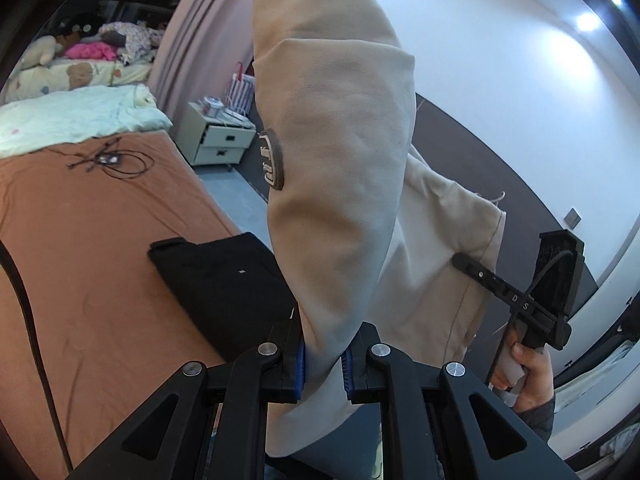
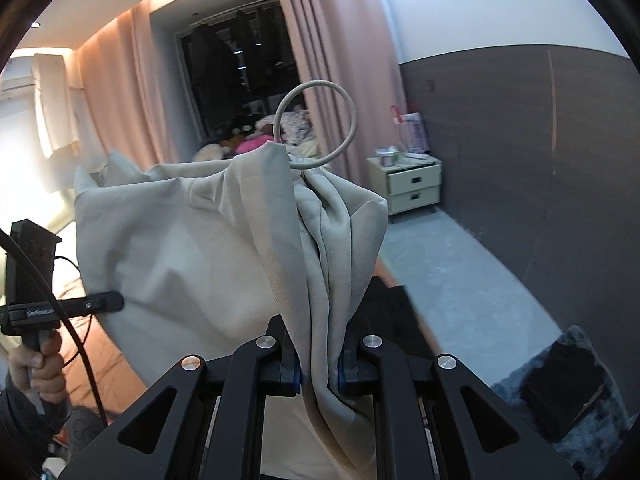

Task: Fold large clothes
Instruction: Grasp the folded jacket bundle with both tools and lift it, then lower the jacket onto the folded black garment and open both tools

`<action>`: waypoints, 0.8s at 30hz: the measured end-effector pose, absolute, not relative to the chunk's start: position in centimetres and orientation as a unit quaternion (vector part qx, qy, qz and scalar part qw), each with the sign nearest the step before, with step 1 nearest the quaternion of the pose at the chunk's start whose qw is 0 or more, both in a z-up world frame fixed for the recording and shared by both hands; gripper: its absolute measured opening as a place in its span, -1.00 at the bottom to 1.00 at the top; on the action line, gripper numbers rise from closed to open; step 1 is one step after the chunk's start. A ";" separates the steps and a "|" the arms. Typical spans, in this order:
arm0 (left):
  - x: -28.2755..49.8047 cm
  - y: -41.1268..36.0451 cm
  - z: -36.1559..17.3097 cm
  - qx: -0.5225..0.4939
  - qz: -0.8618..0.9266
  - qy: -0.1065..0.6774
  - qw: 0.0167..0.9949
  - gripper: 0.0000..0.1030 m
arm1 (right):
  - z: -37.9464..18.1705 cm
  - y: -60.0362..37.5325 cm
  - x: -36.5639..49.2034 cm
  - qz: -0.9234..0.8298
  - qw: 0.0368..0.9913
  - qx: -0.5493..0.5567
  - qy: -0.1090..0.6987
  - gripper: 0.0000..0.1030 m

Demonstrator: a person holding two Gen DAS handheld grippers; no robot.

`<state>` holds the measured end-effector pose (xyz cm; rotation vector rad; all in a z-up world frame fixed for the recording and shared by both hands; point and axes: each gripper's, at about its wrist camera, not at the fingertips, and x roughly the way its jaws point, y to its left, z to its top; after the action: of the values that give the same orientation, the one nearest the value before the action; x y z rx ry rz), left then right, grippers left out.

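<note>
Beige hoodie (image 1: 340,184) held aloft: left tongs (image 1: 324,364) and right tongs (image 2: 318,368) both clamped on its fabric

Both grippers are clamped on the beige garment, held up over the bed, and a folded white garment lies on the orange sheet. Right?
Not quite: the folded garment on the orange sheet is black, as the left wrist view shows. The left gripper and right gripper are both clamped on the beige garment.

Letters "D S" on right gripper (image 1: 472,268) arm; patch (image 1: 272,160) lettering on beige garment (image 1: 340,160) unreadable.
</note>
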<state>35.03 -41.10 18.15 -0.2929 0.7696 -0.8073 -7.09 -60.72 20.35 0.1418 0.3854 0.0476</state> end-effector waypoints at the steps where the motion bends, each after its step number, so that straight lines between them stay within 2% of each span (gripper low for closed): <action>1: 35.2 -42.0 17.9 -0.139 -0.384 0.366 0.836 -0.72 | 20.6 -60.1 -6.9 0.019 0.979 0.071 0.192 -0.84; 7: 39.3 -45.5 15.5 -0.136 -0.397 0.400 0.815 -0.72 | 20.4 -57.8 -4.1 -0.011 0.976 0.074 0.206 -0.84; 20: 51.6 -48.4 7.6 -0.123 -0.360 0.459 0.803 -0.71 | 17.5 -52.0 8.7 -0.041 0.955 0.081 0.284 -0.83; 24: 55.1 -48.6 4.5 -0.124 -0.347 0.486 0.792 -0.68 | 16.4 -49.6 12.6 -0.052 0.947 0.080 0.308 -0.76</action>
<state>55.06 -48.57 4.48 -0.2663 1.0450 -0.7471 12.64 -49.58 16.38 0.1635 0.6272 -0.1063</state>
